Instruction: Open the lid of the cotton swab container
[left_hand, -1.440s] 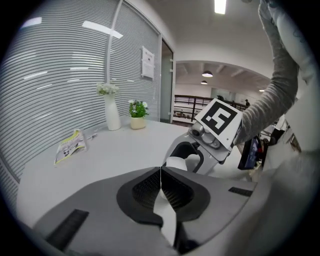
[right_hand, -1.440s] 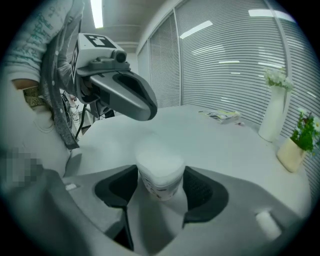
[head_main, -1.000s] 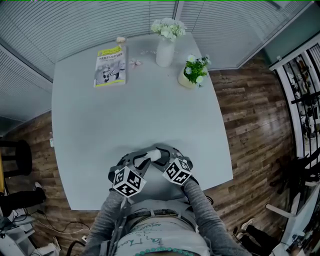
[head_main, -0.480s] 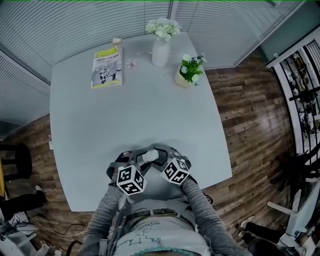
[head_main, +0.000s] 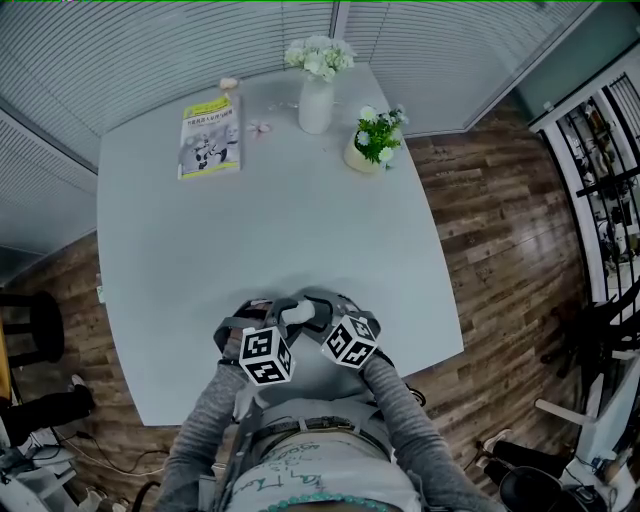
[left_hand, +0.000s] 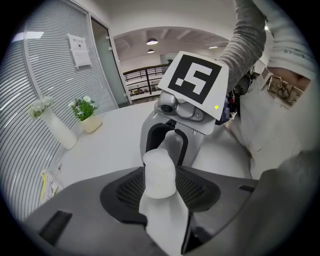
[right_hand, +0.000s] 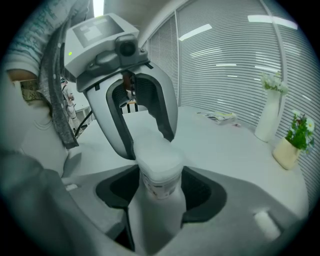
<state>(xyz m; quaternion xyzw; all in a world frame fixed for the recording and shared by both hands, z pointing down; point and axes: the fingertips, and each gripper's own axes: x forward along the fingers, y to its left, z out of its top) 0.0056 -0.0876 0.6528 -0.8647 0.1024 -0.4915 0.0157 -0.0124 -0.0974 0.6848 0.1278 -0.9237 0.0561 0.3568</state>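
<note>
Task item: The cotton swab container (head_main: 298, 312) sits over the near end of the table (head_main: 200, 260), just ahead of your body. It lies crosswise between your two grippers. No view shows whether it touches the tabletop.
Lid: The lid (right_hand: 155, 156) is seated on the container, at the end turned toward your left gripper.
Right gripper: Your right gripper (left_hand: 168, 150) is clamped on the container's body, which holds its jaws wide.
Left gripper: Your left gripper (right_hand: 148, 142) faces the right one. Its jaws have just been closing, and their tips press against the lid, one on each side.
Near edge: The table's near edge runs just behind both marker cubes, and your forearms cross it.
Side edges: Each side edge stands well apart from the gripper on its side. Wooden floor (head_main: 500, 250) lies beyond the right edge.
Room ahead: Open tabletop runs from the grippers to the far end.
Far end: A booklet (head_main: 210, 135) lies near the far left corner. A white vase (head_main: 314, 105) of flowers stands at the far edge. A potted plant (head_main: 372, 148) stands near the vase, close to the right edge. The small items between booklet and vase are too small to identify.
Beyond far edges: Slatted blinds (head_main: 150, 50) close off the space.
</note>
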